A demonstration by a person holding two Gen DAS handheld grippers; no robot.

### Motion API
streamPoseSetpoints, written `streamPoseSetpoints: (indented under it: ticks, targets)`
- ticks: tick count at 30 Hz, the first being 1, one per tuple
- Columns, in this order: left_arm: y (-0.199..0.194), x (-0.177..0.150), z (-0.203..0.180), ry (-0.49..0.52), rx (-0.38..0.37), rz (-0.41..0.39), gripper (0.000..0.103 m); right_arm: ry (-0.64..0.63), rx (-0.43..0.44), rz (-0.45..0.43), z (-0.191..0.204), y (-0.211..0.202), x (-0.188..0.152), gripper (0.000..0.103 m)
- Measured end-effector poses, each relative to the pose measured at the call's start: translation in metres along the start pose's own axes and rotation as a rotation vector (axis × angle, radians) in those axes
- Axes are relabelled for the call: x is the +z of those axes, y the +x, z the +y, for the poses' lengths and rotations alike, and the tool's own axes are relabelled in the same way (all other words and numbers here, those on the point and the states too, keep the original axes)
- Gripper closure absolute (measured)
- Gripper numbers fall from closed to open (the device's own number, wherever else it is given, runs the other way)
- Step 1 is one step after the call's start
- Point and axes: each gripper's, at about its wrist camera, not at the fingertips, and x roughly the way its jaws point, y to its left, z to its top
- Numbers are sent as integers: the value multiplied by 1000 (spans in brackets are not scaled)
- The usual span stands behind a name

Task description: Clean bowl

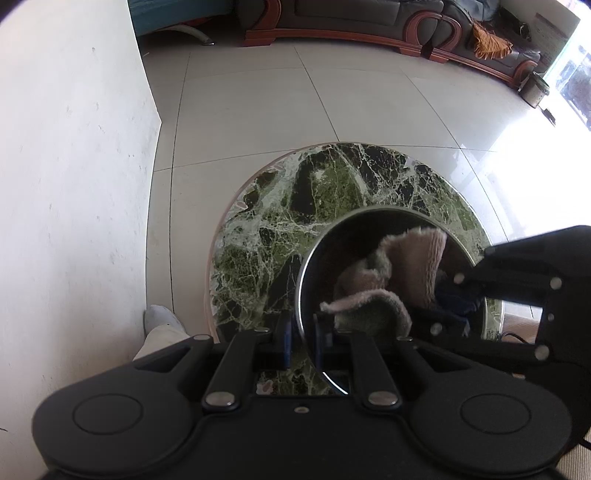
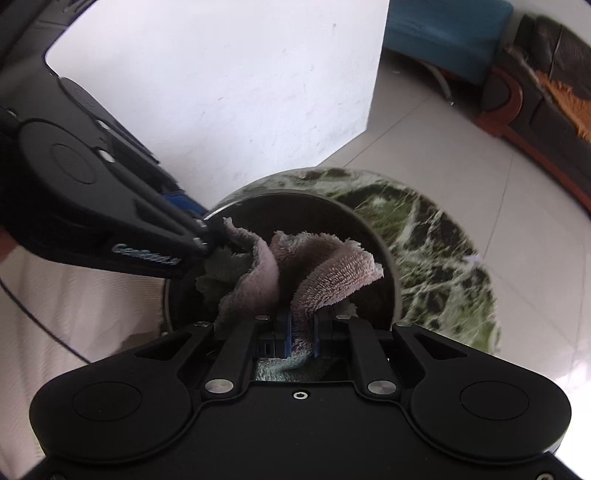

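Two black grippers work at one metal bowl (image 1: 369, 236) that sits upright, mouth up, on the near part of a round green marble table (image 1: 280, 206); being round, the bowl has no long axis to name. Farthest left in the left wrist view is a white wall (image 1: 74, 184), then pale floor tiles (image 1: 240, 110). Next comes the left gripper (image 1: 303, 332), its jaws pinched on the bowl's near rim, one blue pad outside the wall and one inside. Within the bowl lies a crumpled pinkish-grey cloth (image 1: 406, 266), its folds rising along the far wall. On the right, the right gripper (image 2: 300, 332) reaches into the bowl with its jaws pressed together on a fold of the cloth. A dark sofa (image 1: 369, 18) stands beyond.
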Motion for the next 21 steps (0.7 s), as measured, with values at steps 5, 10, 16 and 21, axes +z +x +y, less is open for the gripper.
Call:
streamPoseSetpoints:
  ticks: [5,10,16,21]
  targets:
    - [1,0,0,1,1,4,92,-36,-31,-37,1,5,12,93]
    - [4,2,-3,9,2,7,92,-45,-94,-47,-8,2,13,93]
    - [9,3,-5,13,2,-7,92,-43,-109,-51,-11,-1,2,93]
    - [15,11,-11,32,2,-10,92,-57,-135,-67,-20,2,6,93]
